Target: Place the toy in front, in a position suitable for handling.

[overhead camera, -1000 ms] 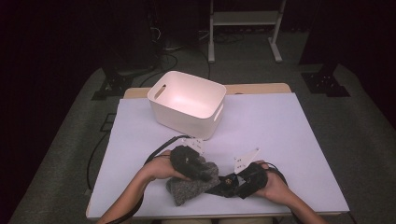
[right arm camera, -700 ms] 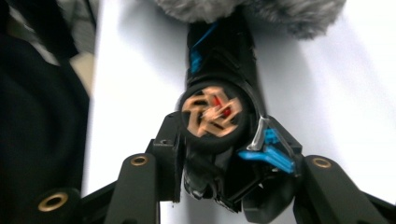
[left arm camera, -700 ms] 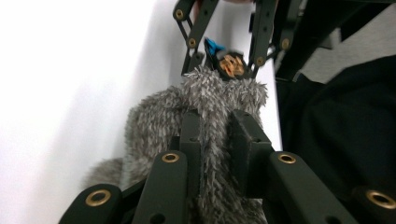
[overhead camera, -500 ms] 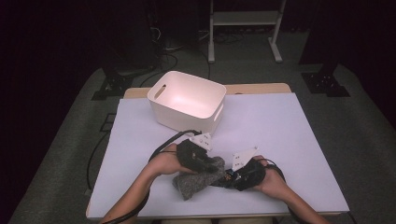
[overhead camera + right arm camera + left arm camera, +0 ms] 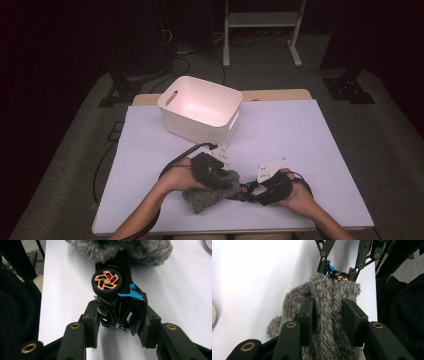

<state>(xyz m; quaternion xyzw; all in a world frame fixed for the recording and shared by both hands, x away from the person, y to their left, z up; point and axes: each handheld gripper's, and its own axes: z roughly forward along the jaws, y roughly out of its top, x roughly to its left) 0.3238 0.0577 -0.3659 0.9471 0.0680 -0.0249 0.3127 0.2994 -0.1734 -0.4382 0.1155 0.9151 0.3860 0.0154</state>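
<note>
A grey fuzzy cloth (image 5: 210, 196) lies bunched near the table's front edge, and its far end is draped over a black toy car (image 5: 243, 190). In the left gripper view my left gripper (image 5: 325, 315) pinches a fold of the cloth (image 5: 327, 297) between its pads. Its jaws have just been opening a little, with the cloth still between them. The car (image 5: 112, 290) has gold-spoked wheels and blue trim. My right gripper (image 5: 120, 322) is shut on its body from the opposite side. The cloth (image 5: 120, 248) hides the car's far end.
A white plastic basket (image 5: 200, 107) with handle slots stands at the back middle of the white table (image 5: 300, 140). Cables trail from both grippers across the table. The dark floor and a stand's legs lie beyond.
The cloth bunch has shifted and changed shape slightly under the left gripper. Both hands stay about where they were.
</note>
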